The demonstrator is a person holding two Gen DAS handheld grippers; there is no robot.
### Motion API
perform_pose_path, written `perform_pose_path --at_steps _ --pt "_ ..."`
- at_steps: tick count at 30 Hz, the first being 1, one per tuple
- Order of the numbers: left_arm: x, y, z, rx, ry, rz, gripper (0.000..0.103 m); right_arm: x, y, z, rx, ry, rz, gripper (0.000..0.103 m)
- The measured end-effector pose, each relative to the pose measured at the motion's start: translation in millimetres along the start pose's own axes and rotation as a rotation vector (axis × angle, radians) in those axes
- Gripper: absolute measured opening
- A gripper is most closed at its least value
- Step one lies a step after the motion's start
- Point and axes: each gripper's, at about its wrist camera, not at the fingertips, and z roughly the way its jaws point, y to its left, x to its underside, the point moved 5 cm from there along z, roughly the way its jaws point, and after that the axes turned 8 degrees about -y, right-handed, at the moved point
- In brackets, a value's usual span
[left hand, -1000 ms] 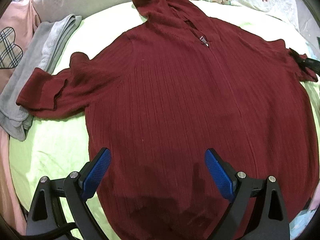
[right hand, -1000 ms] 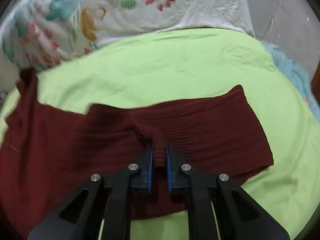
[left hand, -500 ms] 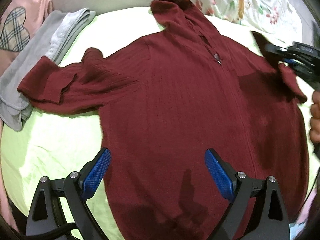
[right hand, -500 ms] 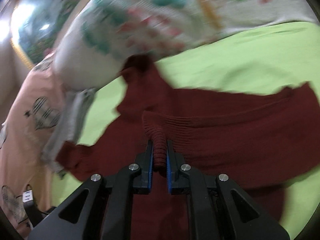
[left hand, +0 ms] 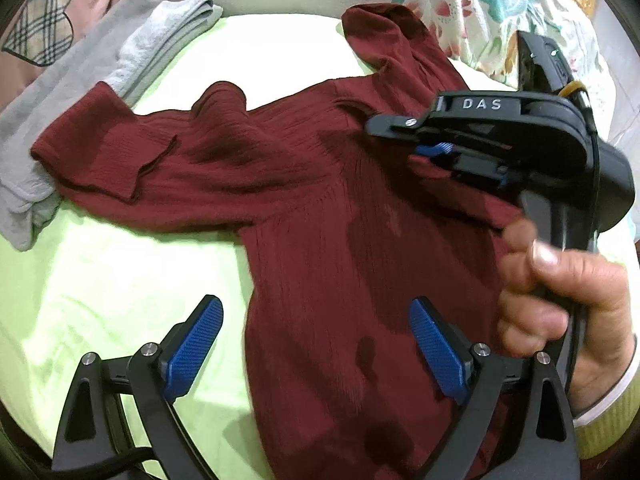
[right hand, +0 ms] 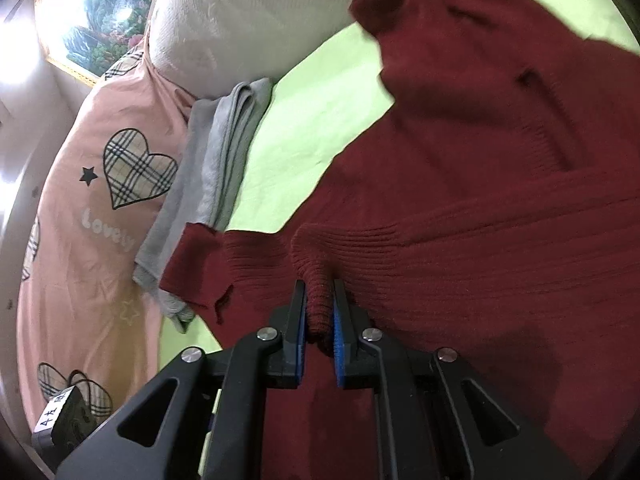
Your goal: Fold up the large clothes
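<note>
Left wrist view: we hold the left gripper [left hand: 316,344] wide apart and empty, its blue ribbed pads straddling the lower body of a maroon rib-knit hooded sweater [left hand: 320,216]. The sweater lies front-up on a lime-green bedsheet [left hand: 100,280], with its hood at 12 o'clock and one sleeve reaching toward 9 o'clock onto a folded grey garment [left hand: 120,52]. At 3 o'clock our right gripper [left hand: 444,152], hand on its handle, carries the other sleeve in over the chest.

Right wrist view: the right gripper [right hand: 320,320] is clamped narrowly on a bunched ridge of sleeve knit. The free sleeve's cuff sits at 9 o'clock against the grey garment [right hand: 224,152]. A pink heart-print quilt [right hand: 100,200] is at 8 o'clock and a white textured pillow [right hand: 240,20] at 11 o'clock.

We judge the knit soft, fairly weighty and stretchy. It should drape and sag rather than hold a crease. It seems best taken by cuffs, shoulder seams or hem corners, where the fabric bunches firmly without slipping.
</note>
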Motion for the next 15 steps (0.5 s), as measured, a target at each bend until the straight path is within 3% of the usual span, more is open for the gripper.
perform_pose_path --at_steps 2,6,10,12,15 --pt "-7.4 2.4 8.7 0.024 0.009 -0.021 0.095 2.4 -2.0 3.7 -0.023 0.031 0.033 0.03" --pt "-28.0 2.1 29.1 0.078 0.031 -0.075 0.095 -0.4 -4.6 -25.0 -0.038 -0.016 0.038 0.033" --pt "-47.8 -8.0 52.0 0.098 0.037 -0.077 0.094 -4.9 -22.8 -87.1 -0.01 -0.112 0.068 0.033" --pt "-56.9 -10.5 66.2 0.12 0.056 -0.096 0.085 -4.6 -38.2 -122.2 0.022 -0.167 0.086 0.033" --pt "-69.4 -9.8 85.9 0.128 0.074 -0.117 0.055 -3.7 -64.5 -174.1 0.111 -0.242 0.101 0.036"
